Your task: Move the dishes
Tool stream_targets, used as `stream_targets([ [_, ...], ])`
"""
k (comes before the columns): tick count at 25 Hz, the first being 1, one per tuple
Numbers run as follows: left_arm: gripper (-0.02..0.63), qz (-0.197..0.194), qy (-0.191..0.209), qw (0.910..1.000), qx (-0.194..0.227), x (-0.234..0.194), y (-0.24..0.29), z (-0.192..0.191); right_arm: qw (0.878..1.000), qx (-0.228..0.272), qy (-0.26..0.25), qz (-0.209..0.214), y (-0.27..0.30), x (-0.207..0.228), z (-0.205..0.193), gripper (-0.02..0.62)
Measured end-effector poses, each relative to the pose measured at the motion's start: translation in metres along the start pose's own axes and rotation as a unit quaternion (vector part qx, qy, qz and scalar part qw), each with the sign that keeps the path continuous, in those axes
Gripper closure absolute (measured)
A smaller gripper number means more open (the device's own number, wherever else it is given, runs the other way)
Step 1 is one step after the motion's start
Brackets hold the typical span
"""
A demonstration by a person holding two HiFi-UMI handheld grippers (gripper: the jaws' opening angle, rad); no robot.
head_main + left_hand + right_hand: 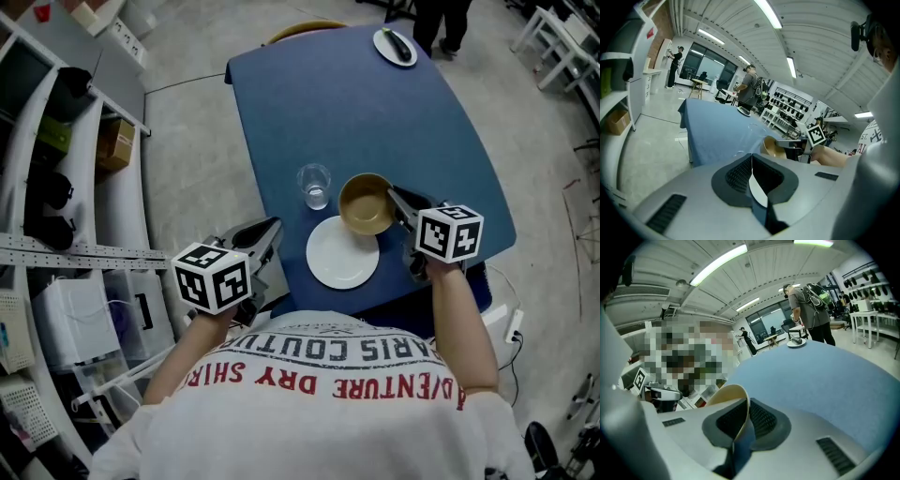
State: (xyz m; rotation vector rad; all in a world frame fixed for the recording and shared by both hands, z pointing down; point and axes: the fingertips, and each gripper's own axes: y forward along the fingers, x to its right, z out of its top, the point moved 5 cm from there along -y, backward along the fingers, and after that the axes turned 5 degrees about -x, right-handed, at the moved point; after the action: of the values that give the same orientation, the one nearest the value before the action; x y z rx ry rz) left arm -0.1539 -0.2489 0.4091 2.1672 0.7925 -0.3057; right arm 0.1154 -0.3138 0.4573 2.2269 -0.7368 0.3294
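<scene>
1. Bowl (364,202) (723,395) in tan, caught at its rim by your right gripper (399,199) (746,405). The thin wall runs up between the two pads. The jaws stand almost together and pinch it from inside and outside.

2. The rest of the bowl reaches out ahead of the claw's tips and off to their left, over the blue table (375,103). From the head view I cannot tell whether its base is off the cloth.

3. A white plate (342,253) lies just left of the claw and nearer to you, its far edge right by the bowl. A glass (314,185) stands beyond the bowl on the claw's far-left side, near it but apart.

4. To do this step well, remember that you hold one side of a rim and the bowl's weight sits ahead of the pads. Keep the wrist steady so the bowl does not swing or tip. Carry it wide of the glass, and set its base down flat before you ease the pinch.

5. Your left gripper (272,231) (751,160) hangs off the table's edge, well left of the claw and beyond the plate. Its jaws are pressed together and hold none of the dishes.
</scene>
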Motion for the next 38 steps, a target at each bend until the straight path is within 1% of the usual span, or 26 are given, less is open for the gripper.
stream_targets([
  [5, 0.578, 0.003, -0.004, 1.0, -0.006, -0.004, 0.002, -0.004, 0.999, -0.014, 0.006, -0.034, 0.003, 0.017, -0.01, 0.56],
  [8, 0.578, 0.003, -0.007, 1.0, -0.006, -0.006, 0.002, -0.005, 0.999, -0.016, 0.012, -0.044, 0.003, 0.022, -0.011, 0.558],
  [12, 0.578, 0.004, -0.011, 0.9999, -0.004, -0.003, -0.001, -0.007, 0.999, -0.01, 0.028, -0.042, 0.004, 0.025, -0.011, 0.558],
  [16, 0.578, 0.009, -0.012, 0.9999, 0.005, 0.008, -0.004, -0.01, 0.999, -0.002, 0.043, -0.031, 0.0, 0.032, -0.012, 0.555],
  [19, 0.578, 0.016, -0.012, 0.9996, 0.017, 0.016, -0.011, -0.015, 0.999, 0.011, 0.047, -0.024, -0.006, 0.034, -0.013, 0.534],
  [20, 0.578, 0.019, -0.011, 0.9995, 0.023, 0.018, -0.015, -0.017, 0.999, 0.017, 0.044, -0.021, -0.008, 0.033, -0.014, 0.512],
  [21, 0.577, 0.022, -0.01, 0.9993, 0.029, 0.021, -0.019, -0.019, 0.999, 0.021, 0.036, -0.02, -0.012, 0.031, -0.013, 0.464],
  [22, 0.578, 0.024, -0.01, 0.999, 0.036, 0.024, -0.024, -0.021, 0.999, 0.025, 0.02, -0.02, -0.016, 0.027, -0.012, 0.434],
  [24, 0.578, 0.028, -0.009, 0.9983, 0.05, 0.032, -0.034, -0.024, 0.999, 0.032, -0.023, -0.024, -0.027, 0.015, -0.007, 0.4],
  [26, 0.578, 0.028, -0.009, 0.9976, 0.063, 0.042, -0.042, -0.03, 0.997, 0.041, -0.065, -0.028, -0.042, 0.003, -0.006, 0.391],
  [30, 0.578, 0.021, -0.003, 0.9962, 0.084, 0.067, -0.056, -0.041, 0.988, 0.071, -0.134, -0.01, -0.076, -0.03, -0.009, 0.391],
  [32, 0.578, 0.014, 0.004, 0.9952, 0.097, 0.081, -0.063, -0.043, 0.982, 0.086, -0.167, 0.003, -0.094, -0.049, -0.011, 0.411],
  [33, 0.578, 0.01, 0.007, 0.9945, 0.104, 0.087, -0.066, -0.043, 0.979, 0.094, -0.179, 0.01, -0.103, -0.057, -0.011, 0.439],
  [37, 0.578, -0.01, 0.032, 0.9915, 0.126, 0.111, -0.078, -0.04, 0.971, 0.121, -0.203, 0.04, -0.135, -0.09, -0.013, 0.533],
  [38, 0.578, -0.015, 0.04, 0.9909, 0.128, 0.116, -0.08, -0.038, 0.968, 0.127, -0.21, 0.051, -0.142, -0.099, -0.014, 0.545],
])
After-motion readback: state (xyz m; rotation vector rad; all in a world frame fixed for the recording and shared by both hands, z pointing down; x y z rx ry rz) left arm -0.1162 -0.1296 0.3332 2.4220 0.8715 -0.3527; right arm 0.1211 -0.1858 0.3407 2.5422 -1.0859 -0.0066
